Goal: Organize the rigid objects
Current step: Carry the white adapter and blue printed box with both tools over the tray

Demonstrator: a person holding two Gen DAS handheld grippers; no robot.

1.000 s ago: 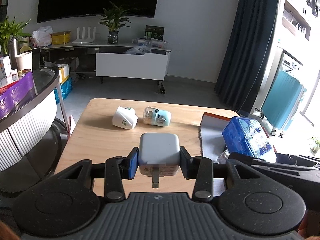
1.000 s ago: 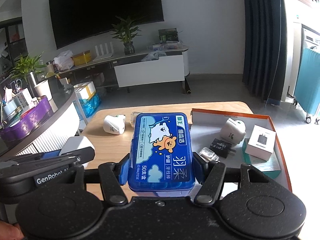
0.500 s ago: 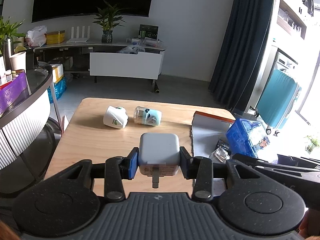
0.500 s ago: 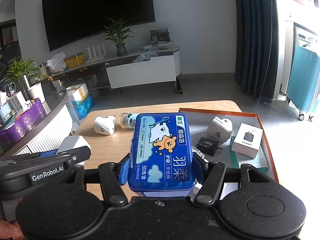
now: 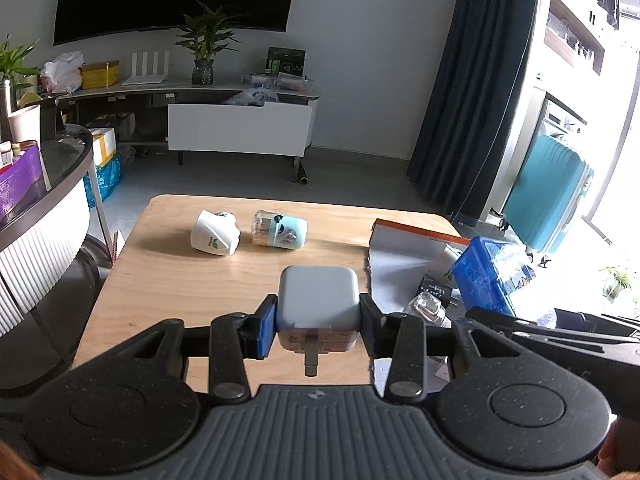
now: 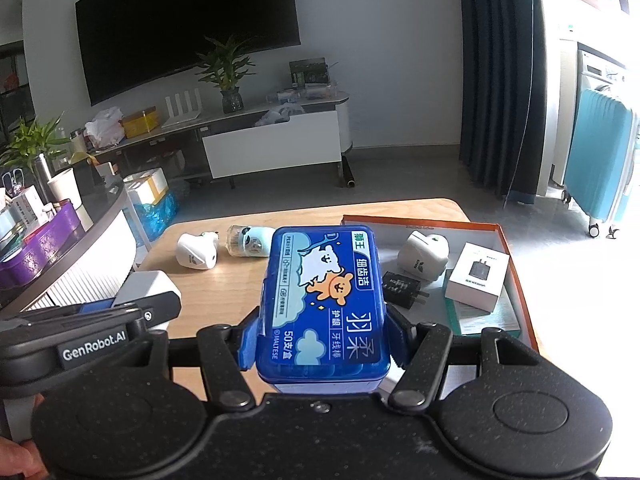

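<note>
My left gripper (image 5: 318, 330) is shut on a grey-white charger plug (image 5: 318, 298), prongs toward the camera, held above the wooden table (image 5: 168, 280). My right gripper (image 6: 320, 344) is shut on a blue floss-pick box (image 6: 324, 300), held over the table beside an orange-rimmed tray (image 6: 516, 280). In that tray lie a white plug (image 6: 424, 256), a black charger (image 6: 402, 288) and a white charger carton (image 6: 478, 276). On the bare wood at the back lie a white plug (image 5: 214, 234) and a small clear bottle with a pale blue label (image 5: 280, 234). The blue box (image 5: 490, 276) also shows at the right of the left wrist view.
A curved counter (image 5: 48, 208) with a purple box stands left of the table. Behind are a TV stand (image 5: 240, 128), a dark curtain (image 5: 468, 100) and a teal suitcase (image 5: 548, 192). A clear plastic piece (image 5: 426, 304) lies at the tray's near edge.
Both grippers keep their grips. The views have drawn back and tilted slightly, so the table objects sit a little farther off.
</note>
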